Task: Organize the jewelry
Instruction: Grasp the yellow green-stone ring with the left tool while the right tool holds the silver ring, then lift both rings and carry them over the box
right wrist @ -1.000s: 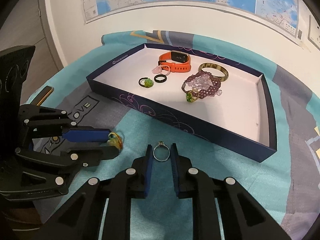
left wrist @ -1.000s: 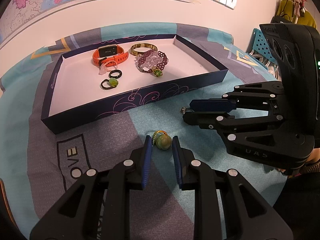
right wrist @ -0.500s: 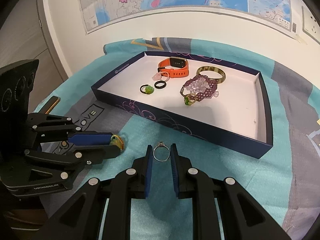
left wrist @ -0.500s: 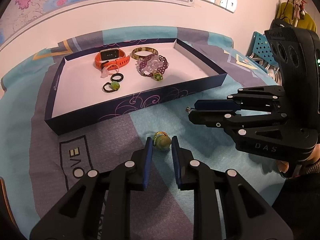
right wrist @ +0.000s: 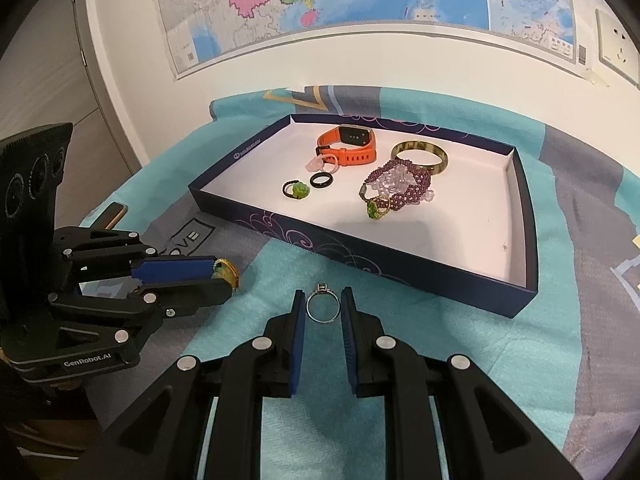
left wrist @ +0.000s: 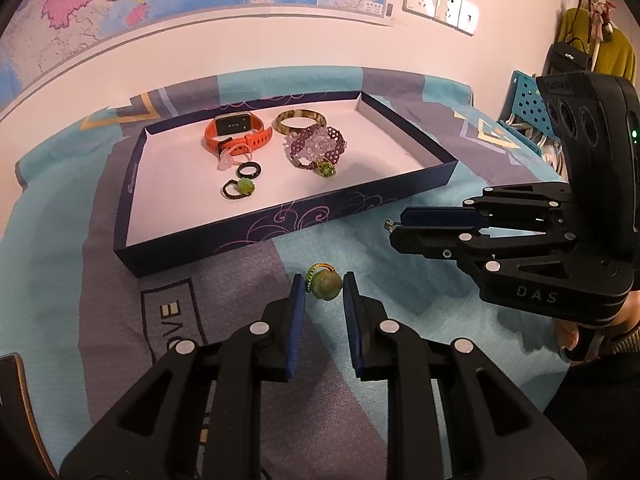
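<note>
My left gripper [left wrist: 323, 288] is shut on a green-bead ring [left wrist: 325, 283] and holds it above the cloth; it also shows in the right wrist view [right wrist: 226, 270]. My right gripper [right wrist: 323, 307] is shut on a thin silver ring [right wrist: 322, 306] with a small stone; its tip shows in the left wrist view [left wrist: 389, 224]. A dark blue tray [left wrist: 280, 216] with a white floor lies beyond both. In it are an orange watch [left wrist: 236, 130], a horn bangle [left wrist: 299, 121], a purple bead bracelet [left wrist: 316, 146], a black ring [left wrist: 249, 169] and another green-bead ring [left wrist: 240, 189].
A teal and grey patterned cloth [right wrist: 400, 360] covers the table. A wall with a map [right wrist: 320, 8] stands behind the tray. A wooden-edged object [right wrist: 114, 214] lies at the table's left edge. A blue perforated crate [left wrist: 528, 100] is off to the right.
Both grippers have lifted and drawn back from the cloth with their rings held; the tray looks farther and lower in both views.
</note>
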Demonstrator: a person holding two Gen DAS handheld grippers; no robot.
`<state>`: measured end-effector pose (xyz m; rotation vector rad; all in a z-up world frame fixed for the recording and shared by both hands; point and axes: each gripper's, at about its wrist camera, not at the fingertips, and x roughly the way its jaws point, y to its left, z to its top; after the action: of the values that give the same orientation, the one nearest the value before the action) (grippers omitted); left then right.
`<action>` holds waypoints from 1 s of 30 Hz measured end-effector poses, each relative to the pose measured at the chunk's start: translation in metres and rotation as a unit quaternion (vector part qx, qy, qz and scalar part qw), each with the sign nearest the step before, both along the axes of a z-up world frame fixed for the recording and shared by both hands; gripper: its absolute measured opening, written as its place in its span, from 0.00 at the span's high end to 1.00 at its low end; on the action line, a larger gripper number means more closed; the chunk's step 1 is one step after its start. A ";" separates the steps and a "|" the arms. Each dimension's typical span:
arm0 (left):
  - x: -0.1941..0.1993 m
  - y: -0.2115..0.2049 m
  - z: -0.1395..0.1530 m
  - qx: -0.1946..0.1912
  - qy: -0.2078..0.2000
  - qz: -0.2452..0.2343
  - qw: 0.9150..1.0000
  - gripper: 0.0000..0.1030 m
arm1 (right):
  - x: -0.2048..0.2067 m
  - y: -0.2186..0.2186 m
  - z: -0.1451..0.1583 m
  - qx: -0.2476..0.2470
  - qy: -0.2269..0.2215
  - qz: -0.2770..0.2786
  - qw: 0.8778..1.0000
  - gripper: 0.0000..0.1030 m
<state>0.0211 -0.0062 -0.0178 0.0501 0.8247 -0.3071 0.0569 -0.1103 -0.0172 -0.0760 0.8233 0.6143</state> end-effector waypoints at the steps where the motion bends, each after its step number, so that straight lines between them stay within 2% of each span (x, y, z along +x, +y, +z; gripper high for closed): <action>1: -0.001 0.000 0.001 0.000 -0.001 0.001 1.000 0.81 | 0.000 0.000 0.000 0.001 0.000 0.000 1.000 0.85; 30: 0.003 0.019 0.019 -0.014 -0.024 0.025 0.999 0.81 | 0.001 -0.001 0.017 0.007 -0.030 -0.001 1.000 0.85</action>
<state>0.0241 0.0130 0.0009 0.0098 0.7731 -0.2688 0.0579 -0.1112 -0.0003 -0.0798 0.7602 0.6135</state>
